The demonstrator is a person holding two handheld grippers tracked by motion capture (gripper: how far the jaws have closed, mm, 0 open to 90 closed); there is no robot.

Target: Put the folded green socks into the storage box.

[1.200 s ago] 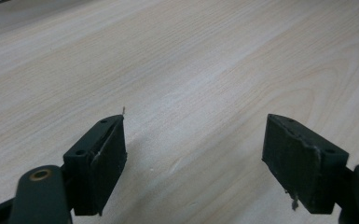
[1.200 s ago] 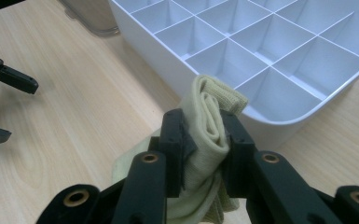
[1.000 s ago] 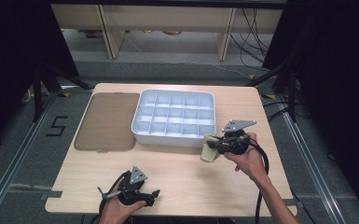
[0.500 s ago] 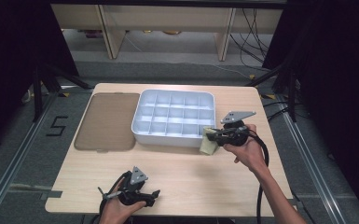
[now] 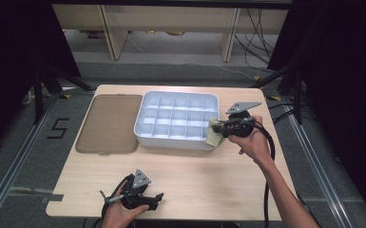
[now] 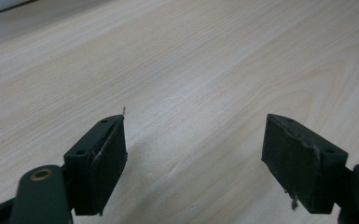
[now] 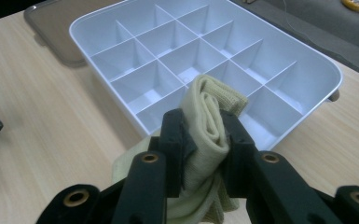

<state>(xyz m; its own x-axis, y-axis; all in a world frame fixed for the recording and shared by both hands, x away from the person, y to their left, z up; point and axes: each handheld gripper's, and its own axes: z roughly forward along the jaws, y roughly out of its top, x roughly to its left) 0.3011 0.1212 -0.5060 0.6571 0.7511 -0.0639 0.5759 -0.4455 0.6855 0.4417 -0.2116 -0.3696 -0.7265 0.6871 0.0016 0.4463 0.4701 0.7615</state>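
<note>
A light wooden table [image 5: 209, 175] fills the middle of the frame. On it, at upper centre, sits a white divided tray [image 5: 177, 119], with a flat brown lid [image 5: 108, 123] lying just beside it toward the left. The table's lower half shows bare wood grain.

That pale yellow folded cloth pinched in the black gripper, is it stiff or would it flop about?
Probably floppy: the pale yellow folded cloth bulges between the right gripper jaws and its loose end droops below them. Likely light, since the pinch alone holds it up. The ribbed knit looks unlikely to slip.
</note>
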